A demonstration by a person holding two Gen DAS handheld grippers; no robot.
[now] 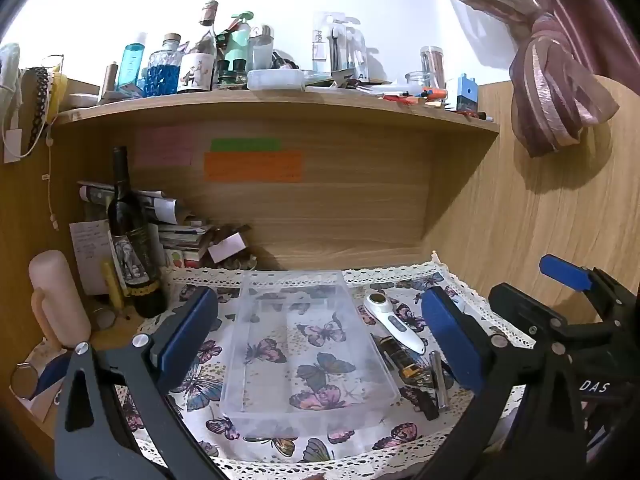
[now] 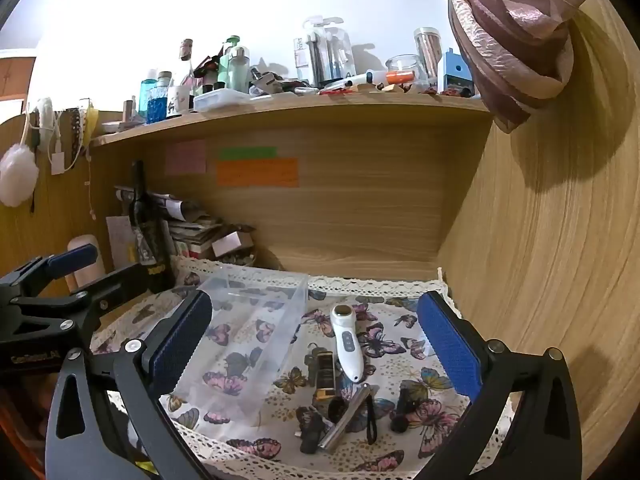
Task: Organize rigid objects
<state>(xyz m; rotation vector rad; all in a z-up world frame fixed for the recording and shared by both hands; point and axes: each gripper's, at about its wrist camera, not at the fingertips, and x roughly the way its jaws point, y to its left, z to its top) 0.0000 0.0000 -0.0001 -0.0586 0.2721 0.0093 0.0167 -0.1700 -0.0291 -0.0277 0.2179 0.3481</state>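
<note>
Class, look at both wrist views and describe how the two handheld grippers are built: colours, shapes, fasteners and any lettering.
Both the left gripper and the right gripper have matte black angular frames with triangular cut-outs and round silver bolts. Each finger carries a long blue textured pad. White lettering reading "DAS" marks the right gripper's body; the left gripper's pale lettering is too blurred to read. No sleeves or cables show.
</note>
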